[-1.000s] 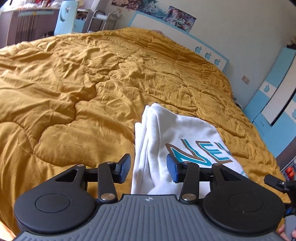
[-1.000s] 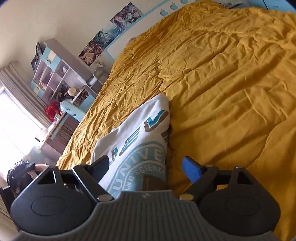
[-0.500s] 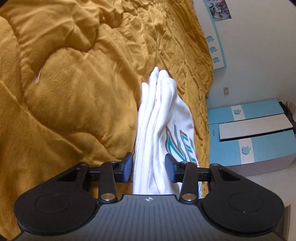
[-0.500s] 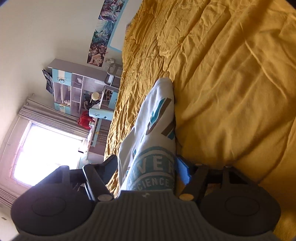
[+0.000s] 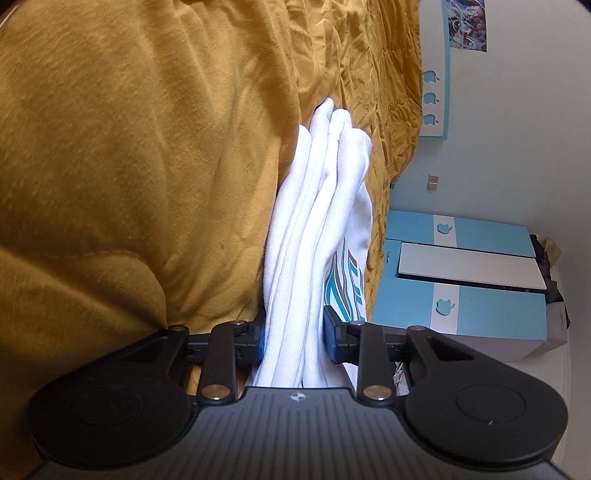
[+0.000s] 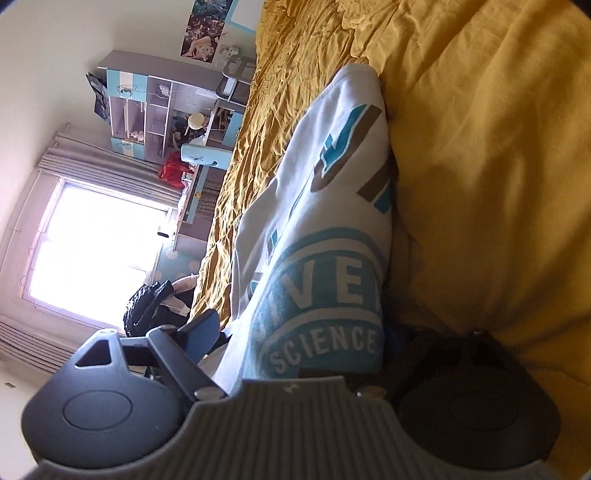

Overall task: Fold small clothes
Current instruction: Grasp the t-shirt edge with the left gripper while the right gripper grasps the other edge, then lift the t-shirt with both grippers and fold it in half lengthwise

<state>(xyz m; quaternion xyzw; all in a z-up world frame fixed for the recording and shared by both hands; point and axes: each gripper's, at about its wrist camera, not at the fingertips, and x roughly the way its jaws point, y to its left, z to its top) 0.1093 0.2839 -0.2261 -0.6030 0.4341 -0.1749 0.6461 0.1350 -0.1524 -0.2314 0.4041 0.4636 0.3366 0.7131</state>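
In the left wrist view, the left tool [image 5: 292, 334] is clamped on the folded white shirt [image 5: 317, 229]: both blue-padded fingers [image 5: 330, 338] press against the stacked layers, which bunch between them and run up and away from the camera. The layered fold edges show as several rounded white ridges at the far end, and a strip of teal and brown lettering shows on the right face of the bundle. The shirt lies against the mustard-yellow quilt [image 5: 140, 177] of the bed, which fills the left and top of the view. To the right stands a blue and white wardrobe [image 5: 461, 277] with apple-shaped cutouts, and on the pale wall above it a blue panel with apple shapes [image 5: 432, 99] and a poster [image 5: 467, 24].

In the right wrist view, the shirt [image 6: 328, 221] fills the middle, its printed face toward the camera with a teal round badge reading "SCIENCE" and teal and brown letters farther up. It passes between the fingers of the right tool [image 6: 295, 343]. The left finger [image 6: 201, 332] stands a little apart from the cloth; the right finger is lost in dark shadow beside the shirt, so I cannot tell whether this tool is gripping. The quilt [image 6: 480, 155] spreads to the right and far side. At left are a bright window [image 6: 99, 240] with grey curtains, a shelf unit [image 6: 159, 107] and a black backpack [image 6: 151, 306] on the floor
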